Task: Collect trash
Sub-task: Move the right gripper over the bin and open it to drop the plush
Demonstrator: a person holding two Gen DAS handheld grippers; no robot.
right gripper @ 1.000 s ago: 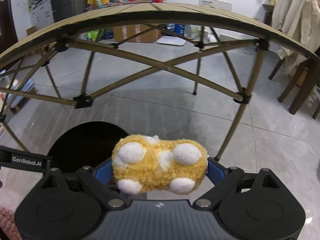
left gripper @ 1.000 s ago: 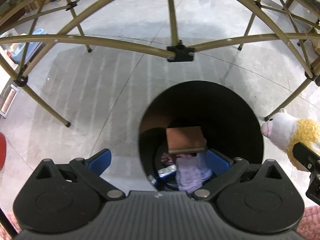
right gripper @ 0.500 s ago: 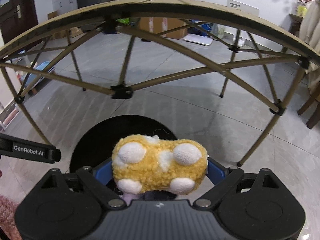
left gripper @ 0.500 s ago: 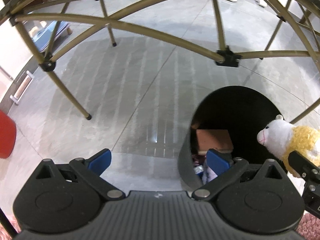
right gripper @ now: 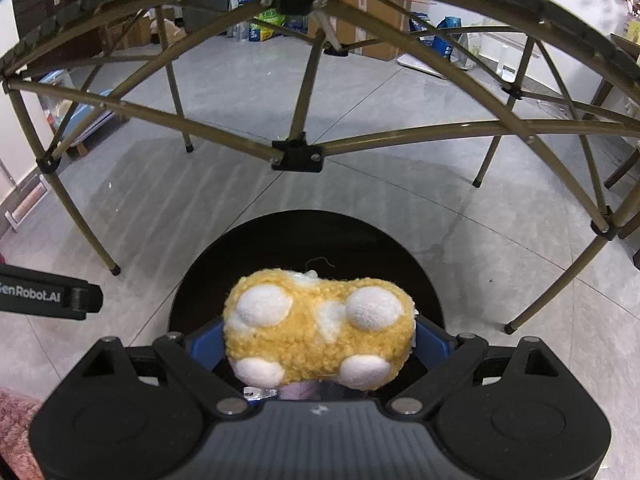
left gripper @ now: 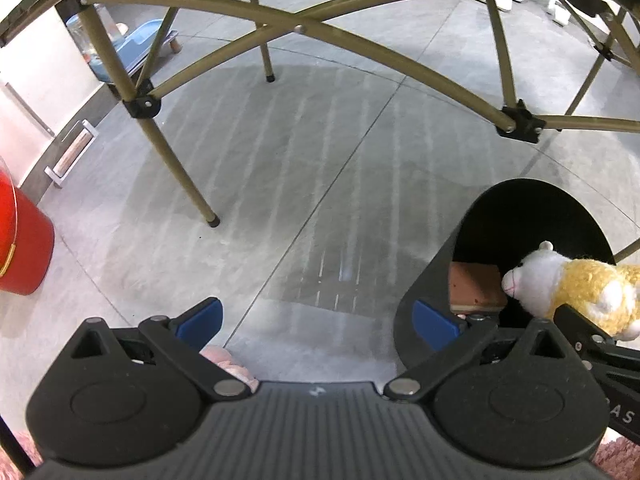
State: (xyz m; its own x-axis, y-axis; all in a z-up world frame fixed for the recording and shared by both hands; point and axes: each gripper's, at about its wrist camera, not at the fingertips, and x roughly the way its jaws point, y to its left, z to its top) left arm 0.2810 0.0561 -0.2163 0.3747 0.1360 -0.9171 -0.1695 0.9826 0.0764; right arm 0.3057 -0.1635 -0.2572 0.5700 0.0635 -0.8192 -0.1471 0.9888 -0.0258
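A yellow and white plush sheep [right gripper: 318, 330] is clamped between the blue pads of my right gripper [right gripper: 318, 340], which is shut on it, directly above the mouth of a black round bin [right gripper: 308, 240]. In the left wrist view the same plush sheep [left gripper: 576, 284] hangs over the black bin [left gripper: 436, 280] at the right, with a brown block [left gripper: 474, 284] lying inside. My left gripper [left gripper: 316, 318] stands open and empty over bare floor, left of the bin. Scraps of pale trash [right gripper: 296, 392] show under the toy.
A folding table's olive tube frame [left gripper: 180, 168] and its legs [right gripper: 84, 220] arch over the grey tile floor. A red bucket [left gripper: 20, 248] stands at the far left. A pink rug [right gripper: 16, 420] edges the bottom. Boxes and bags line the far wall.
The left gripper has drifted left, off the bin mouth and over bare floor. The right gripper has carried the plush sheep from the bin's edge to over its opening.
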